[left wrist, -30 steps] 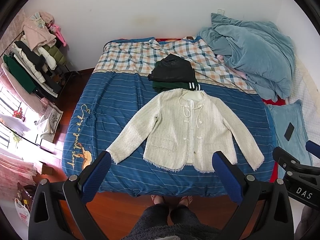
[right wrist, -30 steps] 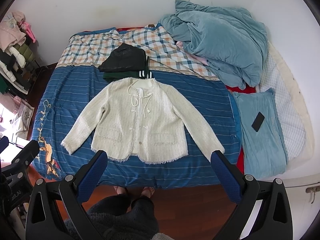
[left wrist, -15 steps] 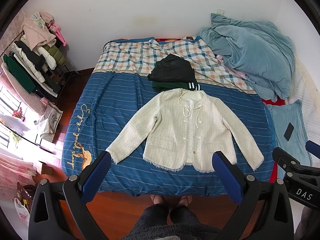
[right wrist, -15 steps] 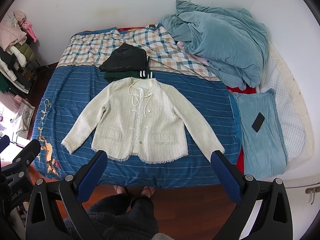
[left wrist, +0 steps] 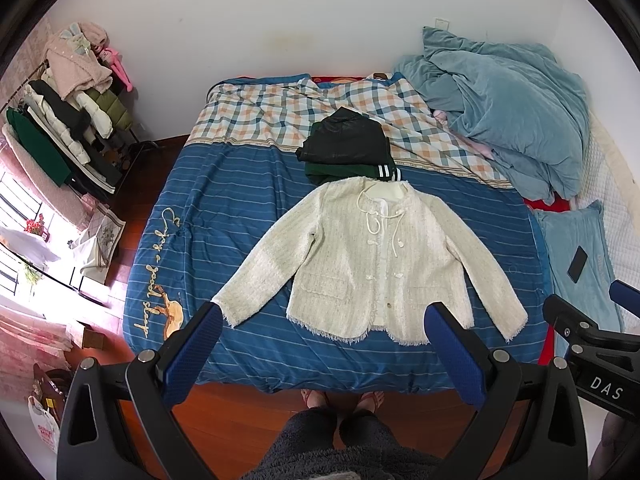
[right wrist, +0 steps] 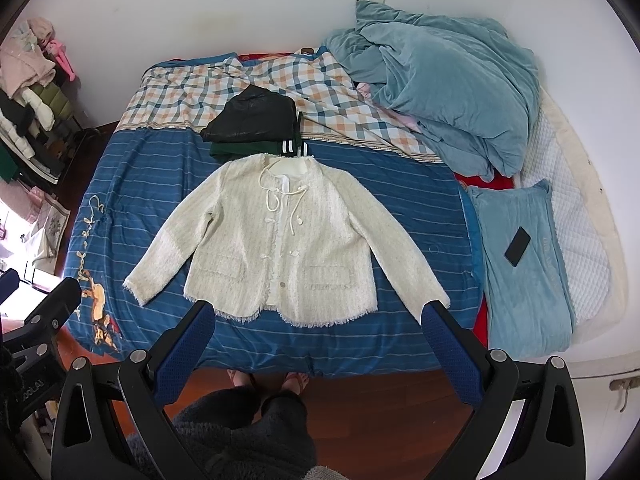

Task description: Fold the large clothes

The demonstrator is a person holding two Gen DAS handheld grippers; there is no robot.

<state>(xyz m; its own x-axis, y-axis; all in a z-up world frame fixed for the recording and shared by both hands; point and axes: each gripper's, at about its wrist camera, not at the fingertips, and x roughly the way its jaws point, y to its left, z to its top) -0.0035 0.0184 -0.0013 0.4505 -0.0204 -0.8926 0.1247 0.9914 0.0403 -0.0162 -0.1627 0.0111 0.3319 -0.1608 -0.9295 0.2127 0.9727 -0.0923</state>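
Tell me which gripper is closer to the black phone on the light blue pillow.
Right. The right gripper hangs over the bed's foot with the phone up to its right; the left gripper sits farther left, across the cream jacket.

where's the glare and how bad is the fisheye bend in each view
Left wrist view: the sunlit window at the left edge is blown out, and the bed edges bow. Right wrist view: only a small bright patch at left, the same bowing, and the cream jacket stays sharp.
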